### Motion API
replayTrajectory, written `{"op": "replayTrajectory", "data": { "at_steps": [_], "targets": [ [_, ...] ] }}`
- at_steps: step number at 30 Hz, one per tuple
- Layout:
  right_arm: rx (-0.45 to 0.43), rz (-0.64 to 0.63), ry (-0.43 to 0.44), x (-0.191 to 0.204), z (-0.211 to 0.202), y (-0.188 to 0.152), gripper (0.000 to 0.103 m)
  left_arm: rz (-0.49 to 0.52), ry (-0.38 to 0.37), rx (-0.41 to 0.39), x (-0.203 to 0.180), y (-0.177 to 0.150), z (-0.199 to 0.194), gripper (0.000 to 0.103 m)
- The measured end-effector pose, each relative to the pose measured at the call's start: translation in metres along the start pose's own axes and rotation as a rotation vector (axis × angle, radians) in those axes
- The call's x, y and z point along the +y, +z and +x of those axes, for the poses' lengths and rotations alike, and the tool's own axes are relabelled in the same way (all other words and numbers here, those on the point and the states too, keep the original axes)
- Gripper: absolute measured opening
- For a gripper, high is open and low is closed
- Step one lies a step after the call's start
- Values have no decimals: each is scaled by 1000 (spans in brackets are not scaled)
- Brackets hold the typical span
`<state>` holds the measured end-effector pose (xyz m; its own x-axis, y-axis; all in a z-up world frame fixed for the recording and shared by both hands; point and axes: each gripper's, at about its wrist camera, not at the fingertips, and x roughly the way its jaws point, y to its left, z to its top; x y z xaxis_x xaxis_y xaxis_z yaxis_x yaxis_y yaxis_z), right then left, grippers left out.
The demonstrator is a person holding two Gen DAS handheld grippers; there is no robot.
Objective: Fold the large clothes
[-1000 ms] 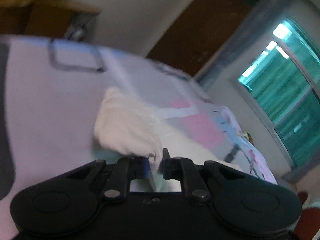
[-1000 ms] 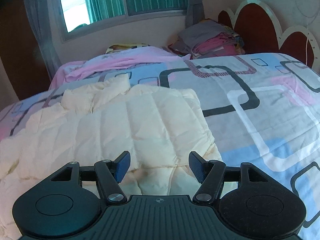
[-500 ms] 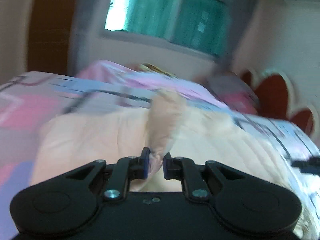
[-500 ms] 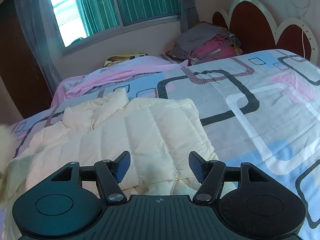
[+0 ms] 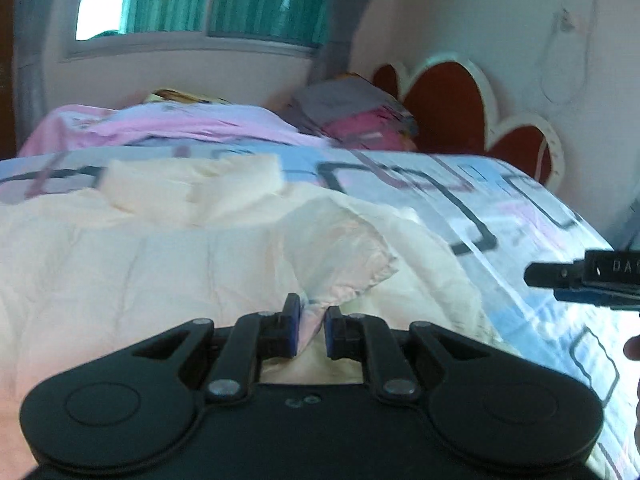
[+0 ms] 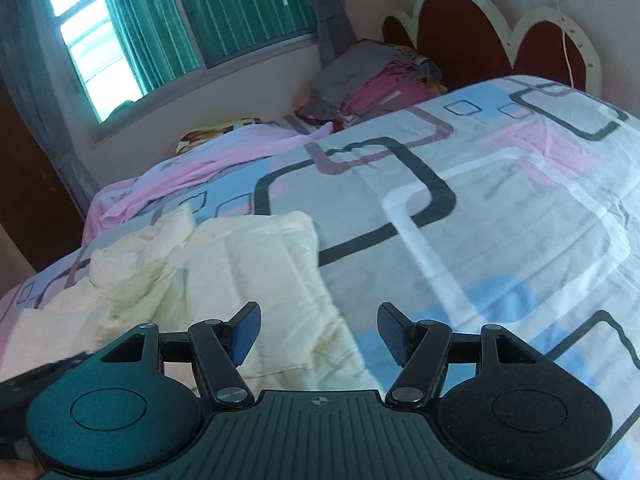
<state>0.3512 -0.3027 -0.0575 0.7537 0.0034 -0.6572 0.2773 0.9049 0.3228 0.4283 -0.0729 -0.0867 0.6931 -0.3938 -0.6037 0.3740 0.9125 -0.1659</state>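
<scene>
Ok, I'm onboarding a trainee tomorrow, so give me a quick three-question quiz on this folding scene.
1. True or false: the left claw is shut on the cream jacket.
2. The right claw is: A open, B shut on cloth, C out of view.
3. Fill in: a stack of folded clothes sits near the ____.

Key: 1 true; 2 A; 3 headboard.

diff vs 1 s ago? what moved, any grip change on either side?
The left gripper, clamped throughout on a flap of the cream quilted puffer jacket, swung it from facing the room's corner across over the jacket's body toward the red scalloped headboard. The right gripper stayed open and empty, shifting rightward to the jacket's edge. The patterned bedspread and folded clothes pile stayed put.
</scene>
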Motion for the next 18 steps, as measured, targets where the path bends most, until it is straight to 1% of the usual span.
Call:
{"op": "replayTrajectory", "data": {
  "at_steps": [2, 3, 4, 5, 6, 8, 9, 10, 11, 12, 14, 15, 17, 18],
  "targets": [
    [-5, 20, 4, -7, -1, 2, 65, 6, -41, 17, -11, -2, 4, 28],
    [-7, 30, 10, -9, -1, 3, 75, 1, -84, 21, -16, -4, 4, 49],
    [-9, 37, 13, -10, -1, 4, 88, -13, -122, 17, -18, -6, 3, 72],
    [-23, 36, 30, -10, -3, 4, 101, -24, -137, -3, -21, -7, -1, 78],
    [-31, 28, 56, -8, -4, 5, 101, -22, -141, -33, -22, -8, -9, 78],
    [-26, 6, 91, -1, -1, 6, 100, -11, -128, -54, -15, -9, -26, 72],
    [-19, -5, 107, 4, 2, 7, 100, -24, -114, -61, -8, -9, -35, 66],
    [-15, -8, 124, 8, 4, 6, 100, -46, -96, -76, 6, -11, -46, 63],
    [-7, -10, 139, 13, 8, 6, 99, -65, -73, -93, 19, -12, -57, 63],
    [6, -13, 155, 17, 13, 5, 92, -81, -29, -113, 35, -14, -69, 63],
    [49, -15, 194, 27, 28, 2, 84, -97, 84, -138, 70, -20, -90, 61],
    [68, -14, 214, 30, 34, 1, 82, -108, 136, -141, 87, -22, -97, 61],
    [109, -24, 242, 40, 49, -2, 81, -146, 220, -132, 123, -27, -106, 59],
    [130, -28, 253, 44, 56, -4, 81, -160, 242, -129, 136, -29, -109, 58]
  ]
}}
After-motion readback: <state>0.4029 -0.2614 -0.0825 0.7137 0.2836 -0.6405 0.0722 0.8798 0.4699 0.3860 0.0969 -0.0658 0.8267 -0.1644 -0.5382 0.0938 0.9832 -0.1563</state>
